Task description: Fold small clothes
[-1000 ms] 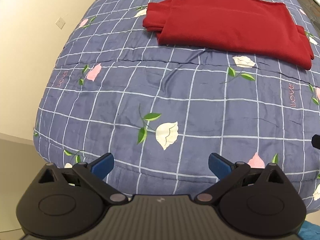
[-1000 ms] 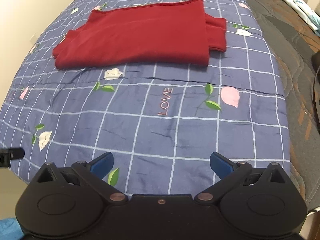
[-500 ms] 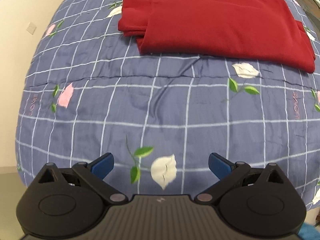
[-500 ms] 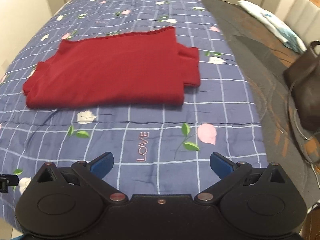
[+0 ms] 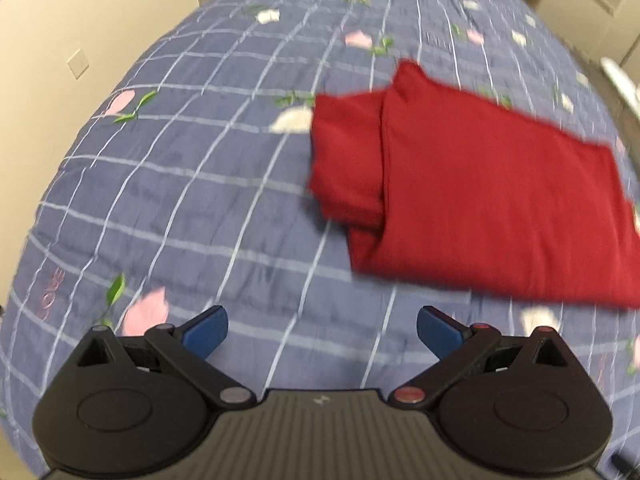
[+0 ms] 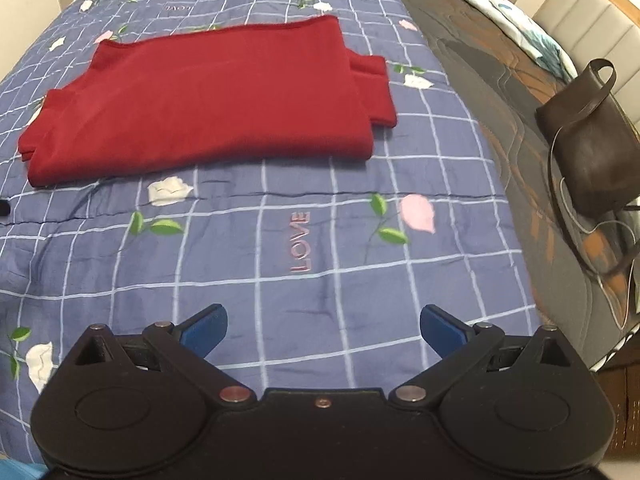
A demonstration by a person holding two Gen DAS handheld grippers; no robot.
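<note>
A dark red garment point(image 5: 488, 200) lies folded into a flat band on the blue checked quilt point(image 5: 200, 184), with folded sleeve layers sticking out at its left end. It also shows in the right wrist view point(image 6: 216, 100), lying crosswise with a sleeve end at its right. My left gripper point(image 5: 322, 330) is open and empty, just short of the garment's near left corner. My right gripper point(image 6: 323, 330) is open and empty, well short of the garment's near edge.
The quilt point(image 6: 300, 240) has white grid lines, flowers and "LOVE" lettering. A dark brown quilted cover point(image 6: 500, 92) lies along the right of the bed, with a brown handbag point(image 6: 588, 160) and a pale pillow point(image 6: 508, 16) on it. A beige wall point(image 5: 60, 40) with a switch plate is at the left.
Both grippers have moved forward over the bed towards the garment, which now looks larger and nearer. The left view has swung left and is motion-blurred. Both stay open.
</note>
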